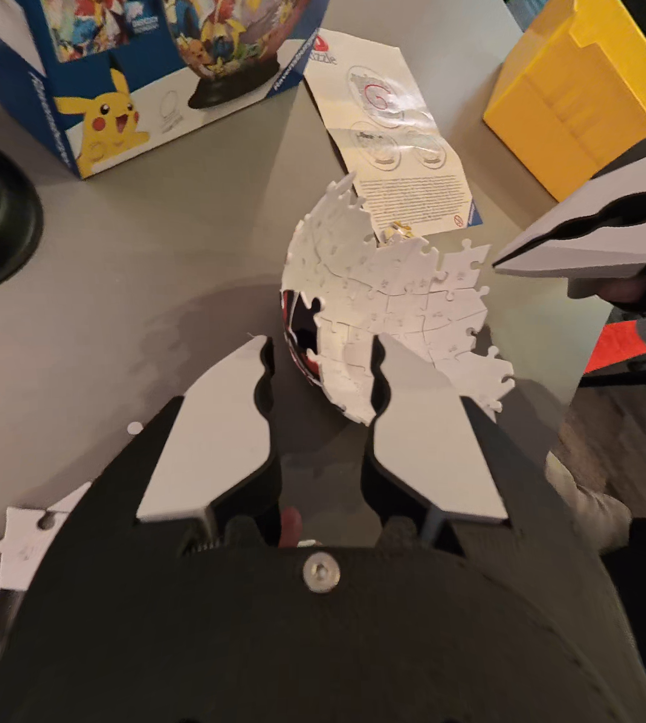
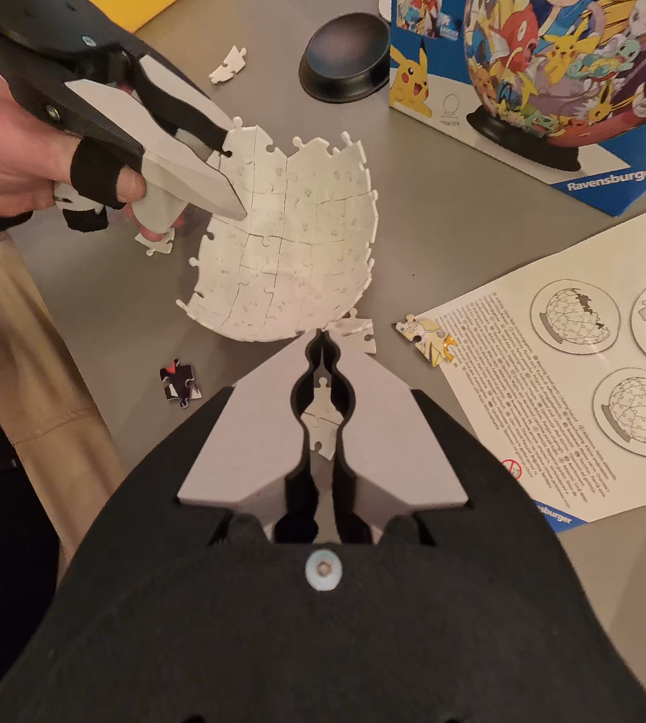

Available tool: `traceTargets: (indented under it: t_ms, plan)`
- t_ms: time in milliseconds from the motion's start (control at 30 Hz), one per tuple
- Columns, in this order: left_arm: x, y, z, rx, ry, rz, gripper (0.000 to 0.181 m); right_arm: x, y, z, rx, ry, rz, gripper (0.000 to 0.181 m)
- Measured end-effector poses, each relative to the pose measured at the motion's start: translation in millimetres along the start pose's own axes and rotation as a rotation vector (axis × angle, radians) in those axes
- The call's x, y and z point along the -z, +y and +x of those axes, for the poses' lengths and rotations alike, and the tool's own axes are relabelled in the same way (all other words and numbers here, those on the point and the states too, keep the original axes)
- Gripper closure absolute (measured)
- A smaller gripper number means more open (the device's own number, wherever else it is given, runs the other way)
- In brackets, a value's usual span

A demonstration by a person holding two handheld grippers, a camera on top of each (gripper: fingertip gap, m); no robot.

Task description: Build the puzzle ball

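The half-built puzzle ball point(image 1: 384, 309) is a curved shell of joined pieces standing on its edge on the grey table, with its white inside facing me and its printed outside showing at the left. It also shows in the right wrist view point(image 2: 294, 242). My left gripper point(image 1: 323, 344) is open and straddles the shell's near rim, one finger inside and one outside; in the right wrist view point(image 2: 235, 178) it is at the shell's upper left. My right gripper point(image 2: 319, 336) is shut, with its tips at the shell's rim and nothing visible between them. It shows at the right in the left wrist view point(image 1: 497, 266).
Loose pieces lie around: a dark one point(image 2: 180, 383), a yellow-white one point(image 2: 427, 340), and white ones point(image 2: 229, 64) point(image 1: 27, 547). The black stand point(image 2: 346, 58), puzzle box point(image 1: 149, 78), instruction sheet point(image 2: 567, 371) and yellow bin point(image 1: 587, 98) ring the shell. The table edge runs at the right point(image 1: 587, 352).
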State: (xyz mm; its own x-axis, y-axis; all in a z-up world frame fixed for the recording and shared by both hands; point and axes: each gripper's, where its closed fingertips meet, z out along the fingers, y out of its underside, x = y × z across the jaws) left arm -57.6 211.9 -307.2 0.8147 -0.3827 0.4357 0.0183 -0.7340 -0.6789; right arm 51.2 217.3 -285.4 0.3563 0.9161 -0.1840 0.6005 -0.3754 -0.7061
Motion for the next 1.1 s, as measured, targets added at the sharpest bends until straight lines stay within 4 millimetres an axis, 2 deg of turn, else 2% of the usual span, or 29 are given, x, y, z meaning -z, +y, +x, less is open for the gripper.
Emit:
traceTargets:
  t_ms: [200, 333, 500, 700, 833, 1000, 1100]
  plan:
    - [-7, -3, -10, -0.028, -0.106, 0.002, 0.168, 5, 1, 6, -0.01, 0.015, 0.009, 0.181]
    - [-7, -8, -15, -0.105, -0.182, 0.0, 0.179, 8, 2, 9, -0.015, 0.022, 0.011, 0.181]
    - [6, -21, -31, -0.23, -0.324, 0.02, 0.179, 5, 8, 13, -0.025, 0.023, -0.008, 0.181]
    - [25, -40, -47, -0.399, -0.501, 0.034, 0.179, -13, 14, -4, -0.005, -0.031, -0.065, 0.177]
    - [28, -48, -45, -0.563, -0.605, 0.004, 0.179, -33, 16, -17, 0.025, -0.071, -0.101, 0.172]
    - [27, -56, -35, -0.742, -0.701, -0.017, 0.179, -50, 2, -19, 0.122, -0.042, -0.07, 0.181]
    - [26, -59, -27, -0.813, -0.736, -0.022, 0.179, -59, 5, -18, 0.13, -0.052, -0.097, 0.181]
